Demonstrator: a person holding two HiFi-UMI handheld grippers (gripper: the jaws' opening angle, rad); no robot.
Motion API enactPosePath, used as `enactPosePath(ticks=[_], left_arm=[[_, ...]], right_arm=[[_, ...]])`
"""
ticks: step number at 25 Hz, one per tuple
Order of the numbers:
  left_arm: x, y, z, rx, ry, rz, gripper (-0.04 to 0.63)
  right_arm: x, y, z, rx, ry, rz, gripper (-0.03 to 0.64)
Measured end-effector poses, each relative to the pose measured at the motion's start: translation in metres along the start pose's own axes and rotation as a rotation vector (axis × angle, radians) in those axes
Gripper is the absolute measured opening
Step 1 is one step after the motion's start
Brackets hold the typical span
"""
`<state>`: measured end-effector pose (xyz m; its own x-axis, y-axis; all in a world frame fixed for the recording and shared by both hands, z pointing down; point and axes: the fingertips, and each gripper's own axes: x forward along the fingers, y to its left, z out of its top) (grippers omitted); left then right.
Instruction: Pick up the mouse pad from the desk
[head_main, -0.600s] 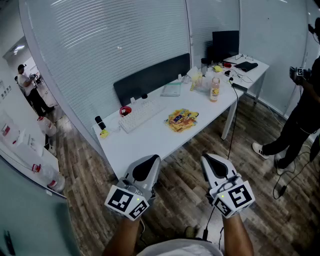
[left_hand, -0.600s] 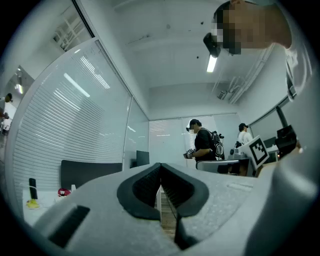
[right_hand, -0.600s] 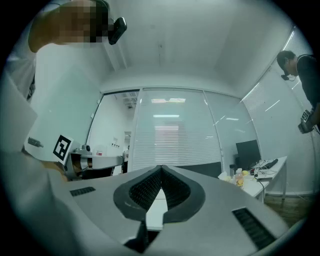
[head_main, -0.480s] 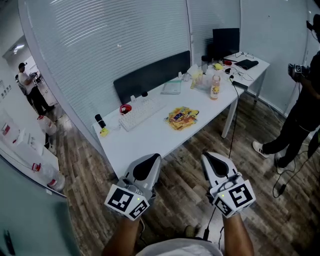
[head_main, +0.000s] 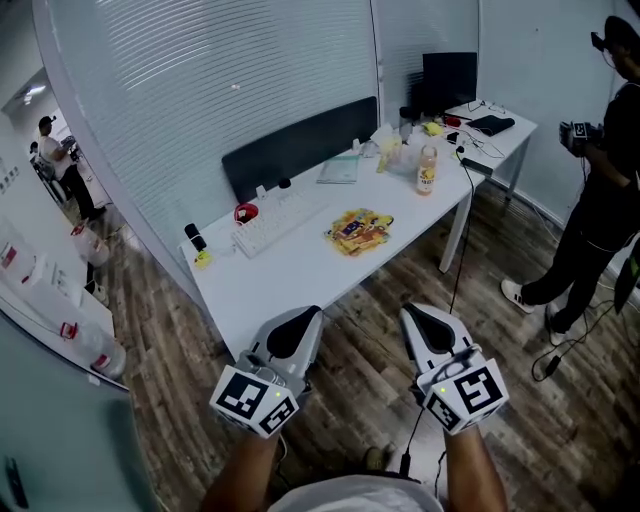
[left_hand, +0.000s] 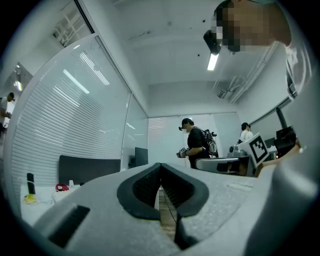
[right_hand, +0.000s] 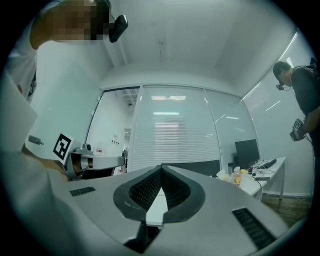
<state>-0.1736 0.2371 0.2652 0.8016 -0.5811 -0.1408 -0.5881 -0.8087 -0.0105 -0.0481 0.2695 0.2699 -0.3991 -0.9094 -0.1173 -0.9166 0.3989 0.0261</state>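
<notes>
The long white rectangular desk (head_main: 290, 275) stands on a brown wood-grain plank floor (head_main: 350, 350). At three o'clock of the white keyboard (head_main: 268, 227) lies a flat yellow pad (head_main: 358, 230) with a busy red and blue print; at ten o'clock of the keyboard is a small red round thing (head_main: 246, 212). A black rectangular panel (head_main: 300, 148) backs the desk, before a pale glass wall (head_main: 220, 90) with fine horizontal white stripes. Toward one o'clock are an orange-tinted bottle (head_main: 427, 172) and a black monitor (head_main: 448, 78). At three o'clock a person in black clothes (head_main: 610, 190) wears white shoes (head_main: 518, 293). The left gripper (head_main: 298, 322) and right gripper (head_main: 418, 318) are pale grey with black ribbed pads (left_hand: 142, 192); each gripper's cube (head_main: 255, 400) is white with black square markers.
</notes>
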Motion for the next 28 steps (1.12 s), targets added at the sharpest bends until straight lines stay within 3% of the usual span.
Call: enactPosePath(ticks=[21,28], left_arm=[[0.047,-0.011,-0.013,0.054,0.038,0.038,0.015],[0.060,-0.012,-0.022,0.047,0.058,0.093,0.015]], right_arm=[[-0.006,-0.052,-0.002,0.037,-0.042,0.058,0.013],[-0.011,-0.075,-0.010,0.042,-0.026,0.072,0.012]])
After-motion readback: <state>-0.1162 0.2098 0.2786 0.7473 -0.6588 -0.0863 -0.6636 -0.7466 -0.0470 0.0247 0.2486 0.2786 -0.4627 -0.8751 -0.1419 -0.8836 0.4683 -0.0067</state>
